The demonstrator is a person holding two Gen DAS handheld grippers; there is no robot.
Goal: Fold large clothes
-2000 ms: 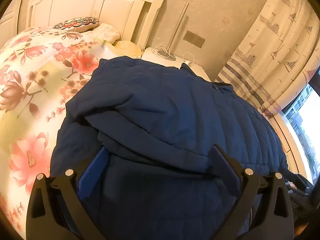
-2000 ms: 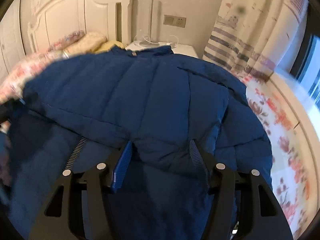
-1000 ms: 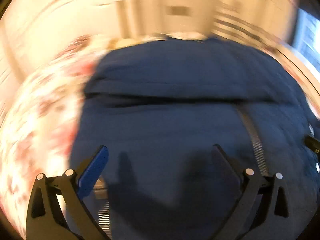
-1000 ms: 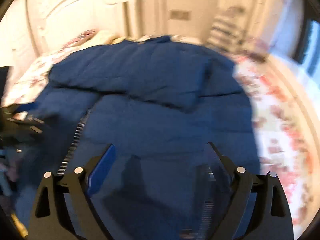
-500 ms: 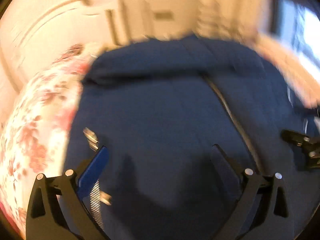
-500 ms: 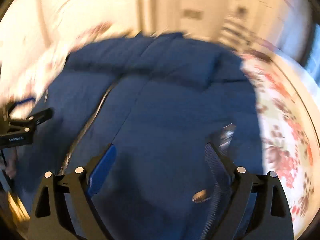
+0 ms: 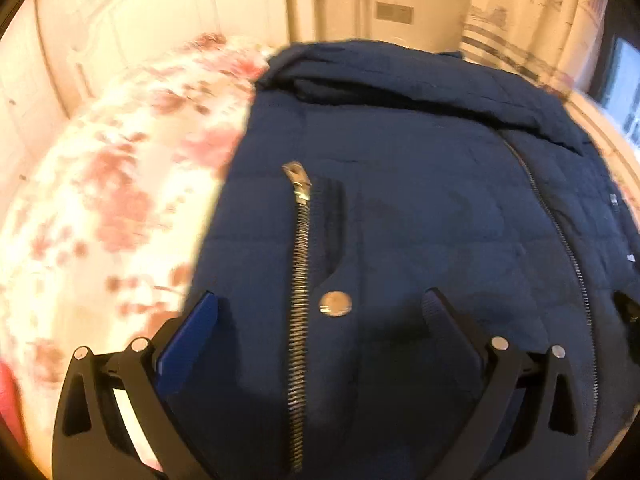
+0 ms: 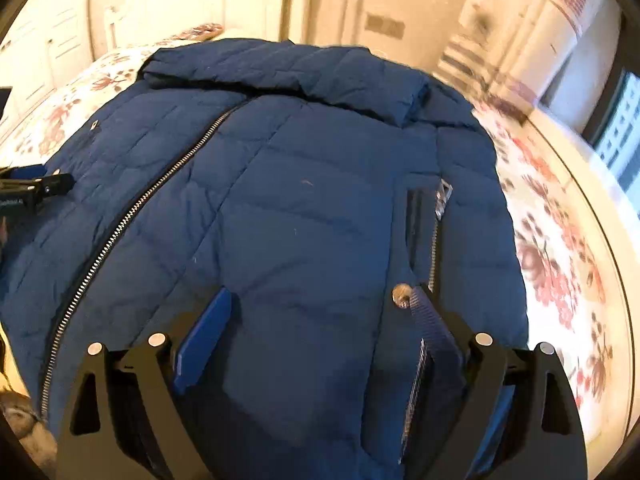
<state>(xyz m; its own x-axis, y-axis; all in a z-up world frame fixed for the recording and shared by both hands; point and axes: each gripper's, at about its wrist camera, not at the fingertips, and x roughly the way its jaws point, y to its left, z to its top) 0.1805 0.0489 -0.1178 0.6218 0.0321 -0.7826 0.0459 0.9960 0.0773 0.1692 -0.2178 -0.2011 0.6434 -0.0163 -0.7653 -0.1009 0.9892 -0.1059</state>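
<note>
On the floral-sheeted bed [image 8: 560, 248] lies the navy quilted puffer jacket [image 8: 304, 200], front up. Left hand-held gripper [image 7: 320, 304] and right hand-held gripper [image 8: 320, 300] both hover spread wide, empty. Risk: slick padding could slip free, or fingertips snag a pocket zipper [image 7: 300, 248].

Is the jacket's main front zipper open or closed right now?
Closed: the front zipper runs as one joined line of teeth down the jacket.
</note>
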